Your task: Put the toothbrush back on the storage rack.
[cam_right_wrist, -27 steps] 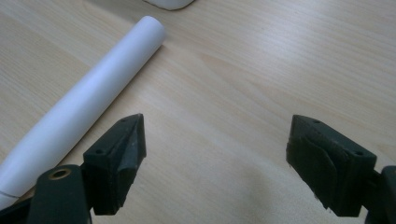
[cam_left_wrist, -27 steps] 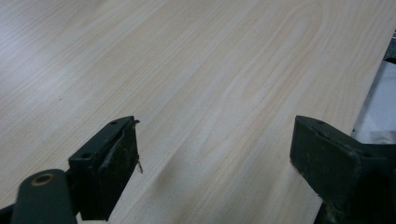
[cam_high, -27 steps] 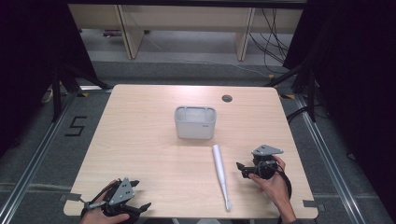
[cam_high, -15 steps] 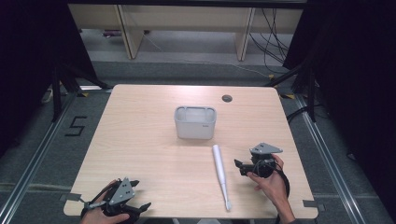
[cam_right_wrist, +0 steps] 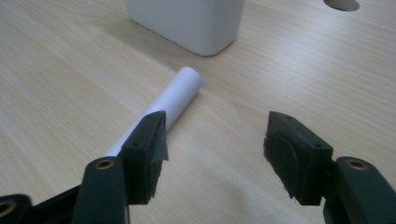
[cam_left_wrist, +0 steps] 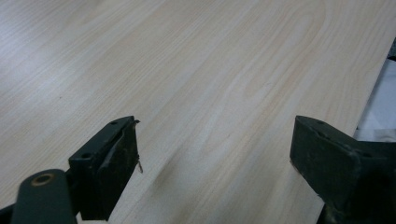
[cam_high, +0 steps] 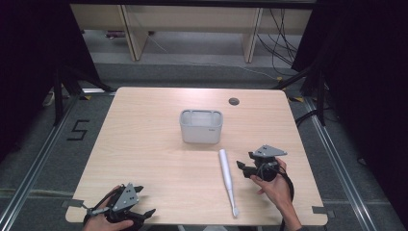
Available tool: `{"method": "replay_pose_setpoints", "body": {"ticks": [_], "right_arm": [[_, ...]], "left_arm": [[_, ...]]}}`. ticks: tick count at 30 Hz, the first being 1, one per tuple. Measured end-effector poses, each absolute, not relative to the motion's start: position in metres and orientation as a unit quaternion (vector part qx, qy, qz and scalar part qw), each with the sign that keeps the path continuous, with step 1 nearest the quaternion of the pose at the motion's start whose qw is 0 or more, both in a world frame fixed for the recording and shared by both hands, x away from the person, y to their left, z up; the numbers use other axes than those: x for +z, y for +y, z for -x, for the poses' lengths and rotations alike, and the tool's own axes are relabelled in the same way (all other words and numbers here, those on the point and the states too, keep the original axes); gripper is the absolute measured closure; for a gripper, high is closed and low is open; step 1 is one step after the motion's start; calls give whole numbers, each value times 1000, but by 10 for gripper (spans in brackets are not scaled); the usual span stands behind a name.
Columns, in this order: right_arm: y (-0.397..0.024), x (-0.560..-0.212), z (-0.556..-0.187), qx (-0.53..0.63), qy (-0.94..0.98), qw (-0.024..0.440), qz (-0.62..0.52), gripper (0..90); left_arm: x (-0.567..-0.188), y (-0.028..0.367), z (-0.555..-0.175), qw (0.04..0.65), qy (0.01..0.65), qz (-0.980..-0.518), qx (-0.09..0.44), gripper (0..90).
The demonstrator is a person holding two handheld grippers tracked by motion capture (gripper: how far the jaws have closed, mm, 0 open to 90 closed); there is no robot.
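Your right gripper [cam_high: 246,168] sits just right of the white toothbrush [cam_high: 226,179], jaws wide and holding nothing.

The toothbrush lies low and right of centre in the high view, long axis running from its blunt handle end near the white tub [cam_high: 201,127] down to the bristle head by the table [cam_high: 144,139] edge; in the right gripper view the handle [cam_right_wrist: 163,107] passes behind your left-hand jaw, so shift that way; your left gripper [cam_high: 137,211], lower left, is open, holds nothing, and is well apart.

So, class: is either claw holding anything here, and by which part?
Nothing is held. Left claw and right claw are both open; the white toothbrush lies untouched on the table.
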State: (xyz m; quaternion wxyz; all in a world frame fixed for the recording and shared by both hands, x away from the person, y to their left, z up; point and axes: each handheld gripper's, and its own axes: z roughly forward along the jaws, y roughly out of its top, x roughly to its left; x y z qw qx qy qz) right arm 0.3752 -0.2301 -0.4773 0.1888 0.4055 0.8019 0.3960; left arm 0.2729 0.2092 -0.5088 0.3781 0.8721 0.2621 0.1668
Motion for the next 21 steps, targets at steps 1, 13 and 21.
{"method": "replay_pose_setpoints", "body": {"ticks": [1, 13, 21], "right_arm": [[-226, -476, -375, 396, 804, 184, -403, 457], [-200, -469, -382, 401, 832, 190, -333, 774], [-188, -473, -388, 393, 845, 172, -321, 872]], "left_arm": [[-509, 209, -273, 378, 262, -872, 167, 147], [-509, 210, -274, 371, 257, -876, 174, 147], [-509, 210, -274, 368, 256, -877, 172, 147]]}}
